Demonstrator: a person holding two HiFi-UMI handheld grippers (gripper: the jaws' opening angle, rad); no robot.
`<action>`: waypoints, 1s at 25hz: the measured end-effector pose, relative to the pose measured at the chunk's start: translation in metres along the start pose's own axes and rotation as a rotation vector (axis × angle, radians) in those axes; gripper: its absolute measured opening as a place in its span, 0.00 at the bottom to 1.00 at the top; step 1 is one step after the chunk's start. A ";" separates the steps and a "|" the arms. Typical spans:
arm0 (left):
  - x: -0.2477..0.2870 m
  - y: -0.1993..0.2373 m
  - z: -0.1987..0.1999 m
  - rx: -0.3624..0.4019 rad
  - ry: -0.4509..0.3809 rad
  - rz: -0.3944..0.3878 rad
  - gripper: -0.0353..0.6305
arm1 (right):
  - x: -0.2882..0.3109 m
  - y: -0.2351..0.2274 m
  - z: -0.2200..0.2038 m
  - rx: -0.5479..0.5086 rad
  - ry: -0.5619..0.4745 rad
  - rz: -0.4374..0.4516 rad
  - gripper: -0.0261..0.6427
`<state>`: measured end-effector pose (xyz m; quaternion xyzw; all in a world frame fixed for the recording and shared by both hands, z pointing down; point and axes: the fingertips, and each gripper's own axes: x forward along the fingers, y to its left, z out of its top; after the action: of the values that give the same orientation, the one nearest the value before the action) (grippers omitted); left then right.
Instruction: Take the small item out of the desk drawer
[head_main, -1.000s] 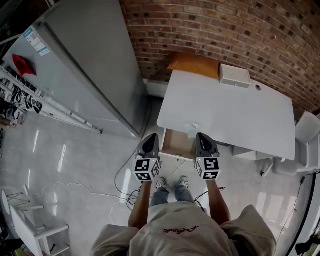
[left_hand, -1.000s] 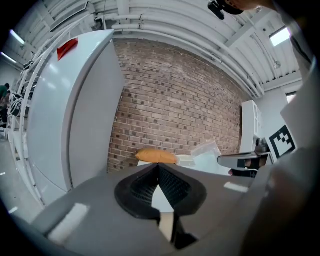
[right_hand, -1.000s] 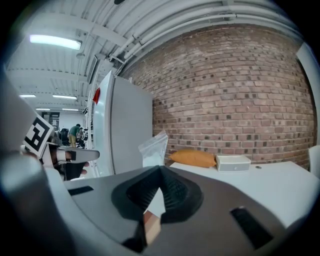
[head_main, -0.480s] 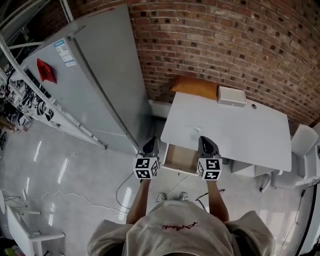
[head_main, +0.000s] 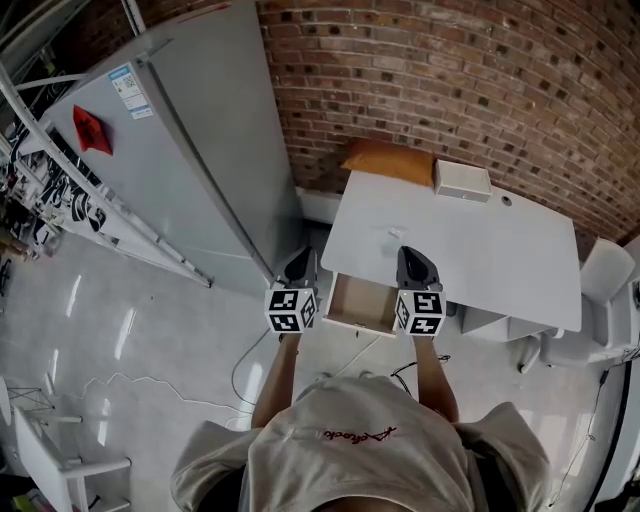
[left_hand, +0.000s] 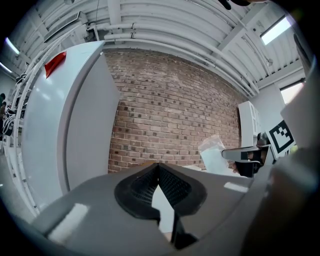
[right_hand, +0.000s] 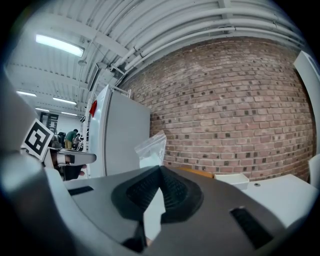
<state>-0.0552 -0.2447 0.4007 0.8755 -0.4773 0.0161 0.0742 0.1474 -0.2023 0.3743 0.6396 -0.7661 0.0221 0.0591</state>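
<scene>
A: What has the right gripper (right_hand: 160, 168) got?
B: Its jaws are pinched shut on the small clear bag (right_hand: 151, 149), which sticks up past their tips.
A: And the left gripper (left_hand: 158, 165)?
B: Jaws together, nothing between them. The bag shows off to their right.
A: The drawer (head_main: 360, 300)?
B: Open, below and between both pairs of jaws, at the desk (head_main: 480, 262) front.
</scene>
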 end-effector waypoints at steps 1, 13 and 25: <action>0.001 0.000 0.001 -0.001 0.001 -0.002 0.07 | 0.000 0.000 0.001 0.000 -0.001 0.000 0.06; 0.003 -0.001 0.010 0.025 -0.007 -0.022 0.06 | -0.001 -0.002 0.001 0.002 0.002 -0.018 0.06; 0.000 -0.012 0.016 0.040 -0.013 -0.045 0.06 | -0.010 -0.003 0.001 -0.016 0.010 -0.035 0.06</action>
<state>-0.0455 -0.2402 0.3836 0.8873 -0.4577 0.0182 0.0540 0.1522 -0.1928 0.3718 0.6523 -0.7547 0.0181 0.0685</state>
